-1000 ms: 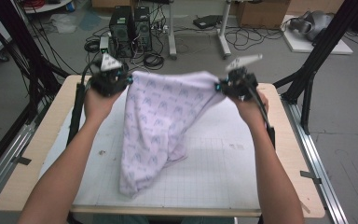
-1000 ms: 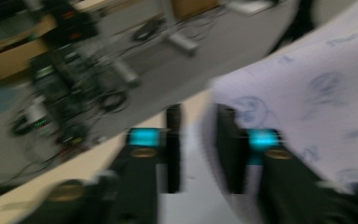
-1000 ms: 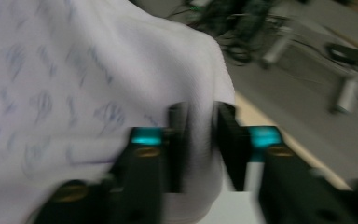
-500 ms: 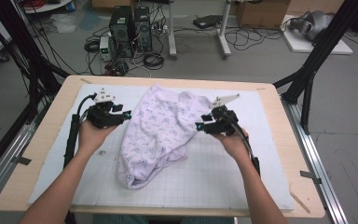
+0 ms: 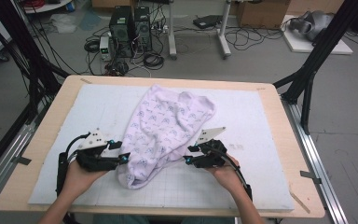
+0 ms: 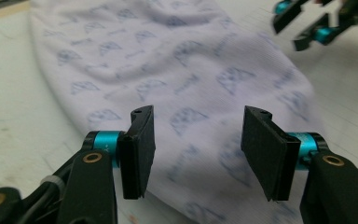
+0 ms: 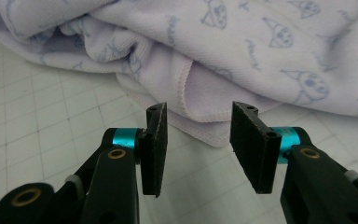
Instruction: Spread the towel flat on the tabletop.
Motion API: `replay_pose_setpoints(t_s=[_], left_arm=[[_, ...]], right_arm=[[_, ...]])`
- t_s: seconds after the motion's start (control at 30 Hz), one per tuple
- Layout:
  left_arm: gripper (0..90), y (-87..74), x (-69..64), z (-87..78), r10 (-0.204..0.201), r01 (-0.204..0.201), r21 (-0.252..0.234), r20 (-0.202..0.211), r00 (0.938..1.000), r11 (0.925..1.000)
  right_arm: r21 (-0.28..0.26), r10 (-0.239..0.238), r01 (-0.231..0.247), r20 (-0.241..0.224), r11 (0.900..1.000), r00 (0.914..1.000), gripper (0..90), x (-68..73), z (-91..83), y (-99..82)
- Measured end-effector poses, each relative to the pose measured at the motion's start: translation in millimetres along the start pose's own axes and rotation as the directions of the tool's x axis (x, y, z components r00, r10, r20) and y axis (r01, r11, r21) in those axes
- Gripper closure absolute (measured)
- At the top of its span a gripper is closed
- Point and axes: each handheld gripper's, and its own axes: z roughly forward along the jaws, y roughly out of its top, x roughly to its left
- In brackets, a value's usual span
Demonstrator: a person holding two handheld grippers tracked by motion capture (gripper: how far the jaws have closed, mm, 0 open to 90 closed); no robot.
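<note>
Laying the printed cloth point(image 5: 161, 130) flat mid-surface is best finished by re-gripping its hems cleanly. The left hand-held gripper point(image 6: 196, 140), jaws just opening, stands empty over the near left edge; the right hand-held gripper point(image 7: 198, 135) gapes half-wide, empty, beside the pink-stitched hem point(image 7: 200, 116).

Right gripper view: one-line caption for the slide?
Right gripper open, jaws apart over the gridded mat, aimed at the hemmed edge of the printed lilac cloth.
</note>
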Motion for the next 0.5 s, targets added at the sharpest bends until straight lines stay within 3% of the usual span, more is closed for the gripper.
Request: replay_pose_setpoints(t_s=[0.1, 0.17, 0.27, 0.37, 0.5], left_arm=[[44.9, -11.6, -3.2, 4.9, 0.021, -0.022, 0.041, 0.036, 0.9991, 0.9989], [44.9, -15.5, -2.0, 8.8, 0.009, -0.011, 0.062, 0.045, 0.9989, 0.998], [59.1, -24.2, 1.5, 21.4, -0.005, -0.003, 0.108, 0.079, 0.9969, 0.9942], [71.9, -26.4, -1.3, 34.4, 0.023, -0.037, 0.148, 0.093, 0.9954, 0.9882], [84.1, -23.2, -3.3, 36.6, 0.036, -0.045, 0.127, 0.067, 0.9971, 0.9909]], right_arm=[[0.023, -0.006, 0.006, -0.005, 0.9997, 1.0, 56.5, -0.2, 12.1, -0.5], [0.032, -0.005, 0.005, -0.004, 0.9995, 1.0, 56.5, -1.0, 16.7, -0.6], [0.05, -0.001, 0.0, 0.009, 0.9987, 1.0, 62.1, -1.5, 31.2, -0.7], [0.047, -0.044, 0.042, 0.032, 0.998, 0.9985, 76.0, 0.6, 33.4, 0.6], [0.056, -0.068, 0.067, 0.02, 0.9962, 0.9975, 83.8, 3.2, 31.1, 1.7]])
